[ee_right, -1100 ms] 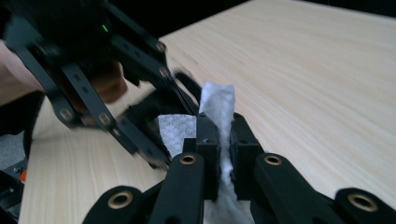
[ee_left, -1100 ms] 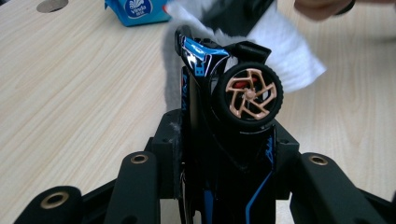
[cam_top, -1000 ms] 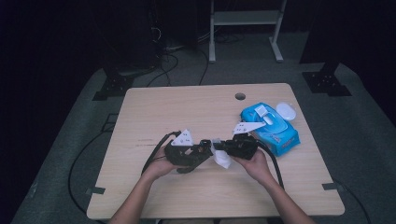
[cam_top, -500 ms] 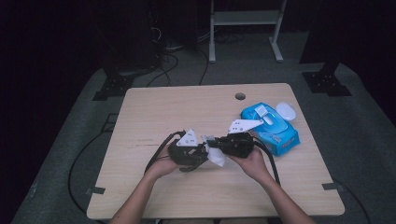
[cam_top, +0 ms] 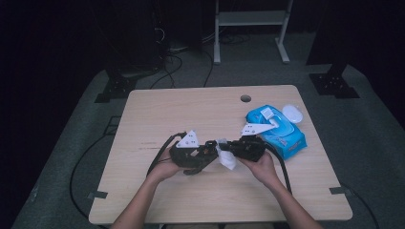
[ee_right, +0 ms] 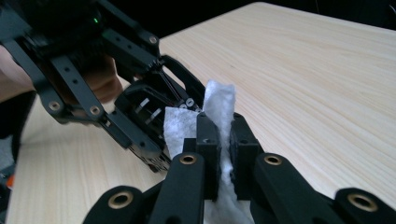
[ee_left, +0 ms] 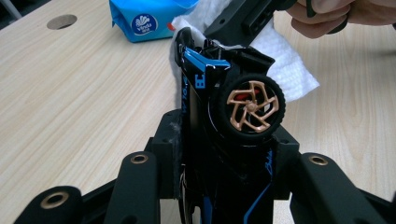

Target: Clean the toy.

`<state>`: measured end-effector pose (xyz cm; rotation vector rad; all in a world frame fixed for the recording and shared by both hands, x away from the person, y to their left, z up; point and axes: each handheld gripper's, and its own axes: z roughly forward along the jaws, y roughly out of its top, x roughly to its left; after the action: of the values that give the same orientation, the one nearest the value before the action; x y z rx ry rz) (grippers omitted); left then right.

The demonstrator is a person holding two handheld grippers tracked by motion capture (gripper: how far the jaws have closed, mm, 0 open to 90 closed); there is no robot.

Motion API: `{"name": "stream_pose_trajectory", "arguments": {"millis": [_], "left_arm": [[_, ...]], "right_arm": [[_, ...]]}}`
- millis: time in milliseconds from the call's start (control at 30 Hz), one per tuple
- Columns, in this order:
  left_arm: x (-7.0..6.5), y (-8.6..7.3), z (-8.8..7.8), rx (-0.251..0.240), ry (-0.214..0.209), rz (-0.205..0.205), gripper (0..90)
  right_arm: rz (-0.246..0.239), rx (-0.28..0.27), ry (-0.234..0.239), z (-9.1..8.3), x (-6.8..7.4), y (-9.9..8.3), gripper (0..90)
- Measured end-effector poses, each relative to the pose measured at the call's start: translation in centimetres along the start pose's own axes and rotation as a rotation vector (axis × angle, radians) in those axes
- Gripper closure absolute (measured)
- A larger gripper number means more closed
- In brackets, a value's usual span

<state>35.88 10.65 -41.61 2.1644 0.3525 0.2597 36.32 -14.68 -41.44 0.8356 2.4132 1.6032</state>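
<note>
Wipe (cam_top: 226, 157) now against toy car (ee_left: 224, 107)

A pale wood worktop (cam_top: 191, 109) stands on a grey floor (cam_top: 71, 138). A round hole (cam_top: 245, 98) is cut through the worktop near its far edge. At the far right corner lies a blue pack of wipes (cam_top: 282, 133), its flap raised; the pack's label shows in the left gripper view (ee_left: 142, 21). A white round lid (cam_top: 292, 113) sits touching the pack's far end. Behind the worktop stands a white metal frame (cam_top: 250, 21). Dark cables (cam_top: 167, 62) run across the floor beyond the far left corner. Black stand bases (cam_top: 333, 83) rest on the floor at either side.
</note>
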Motion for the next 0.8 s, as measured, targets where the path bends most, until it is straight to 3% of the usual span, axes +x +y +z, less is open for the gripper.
{"name": "stream_pose_trajectory", "arguments": {"millis": [300,600,667,800], "left_arm": [[0.07,-0.01,0.09,-0.01,-0.006,-0.003,57.3],[0.17,0.21,0.24,0.0,-0.003,0.007,57.3],[0.14,0.15,0.34,0.002,-0.005,0.005,57.3],[0.2,0.03,0.47,-0.001,-0.01,0.001,57.3]], "right_arm": [[-0.018,0.053,-0.015,0.12,-0.14,-0.09,84.8],[-0.025,0.015,0.002,-0.34,0.28,0.64,84.8],[-0.009,0.009,0.01,-0.28,0.12,0.35,84.8],[-0.006,0.041,-0.002,-0.09,-0.1,-0.12,84.8]]}}
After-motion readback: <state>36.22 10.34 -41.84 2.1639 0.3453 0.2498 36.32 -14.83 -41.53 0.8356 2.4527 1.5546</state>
